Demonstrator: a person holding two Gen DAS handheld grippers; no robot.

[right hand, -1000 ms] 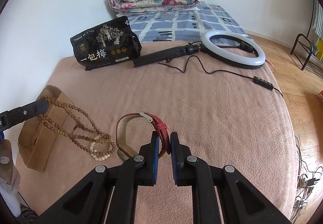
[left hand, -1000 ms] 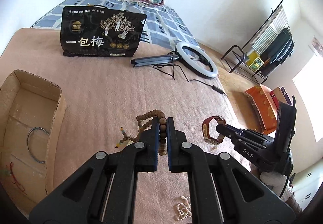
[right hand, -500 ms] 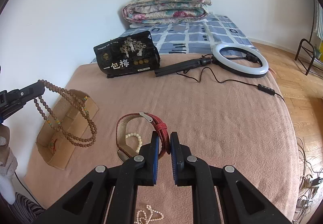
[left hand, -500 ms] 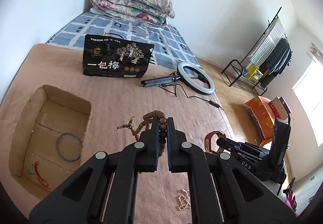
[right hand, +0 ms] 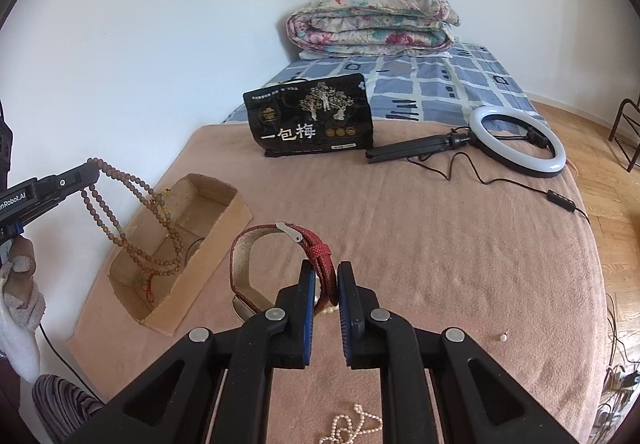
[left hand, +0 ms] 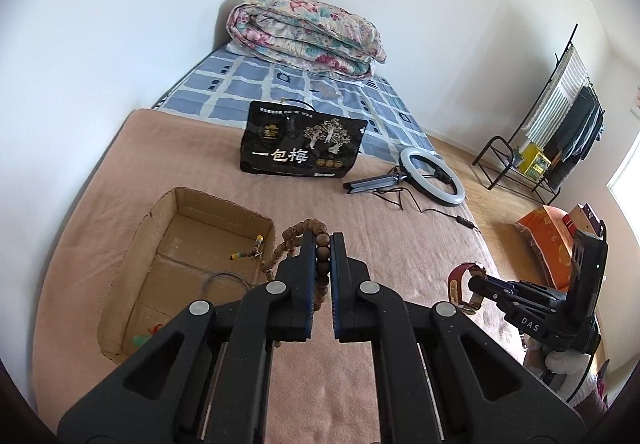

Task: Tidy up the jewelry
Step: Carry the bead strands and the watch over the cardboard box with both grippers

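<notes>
My left gripper [left hand: 321,244] is shut on a brown wooden bead necklace [left hand: 294,236], held in the air. From the right wrist view the beads [right hand: 132,220] hang in loops over the open cardboard box [right hand: 224,204]. The box [left hand: 120,268] holds a thin ring bangle [left hand: 224,286] and a red cord piece [left hand: 154,330]. My right gripper [right hand: 322,276] is shut on a red strap watch [right hand: 280,240], held above the pink blanket; it shows at the right of the left wrist view [left hand: 460,284]. A pearl strand [right hand: 352,430] lies on the blanket below my right gripper.
A black printed bag [left hand: 302,150] stands behind the box. A ring light with tripod and cable [right hand: 516,142] lies at the back right. A folded floral quilt [left hand: 308,34] sits at the bed's head. A small loose pearl [right hand: 503,337] lies right. A clothes rack [left hand: 560,132] stands on the floor.
Both grippers have lifted with their items. My left gripper carried the beads left, from the blanket to above the box. The watch stays clamped in my right gripper.
</notes>
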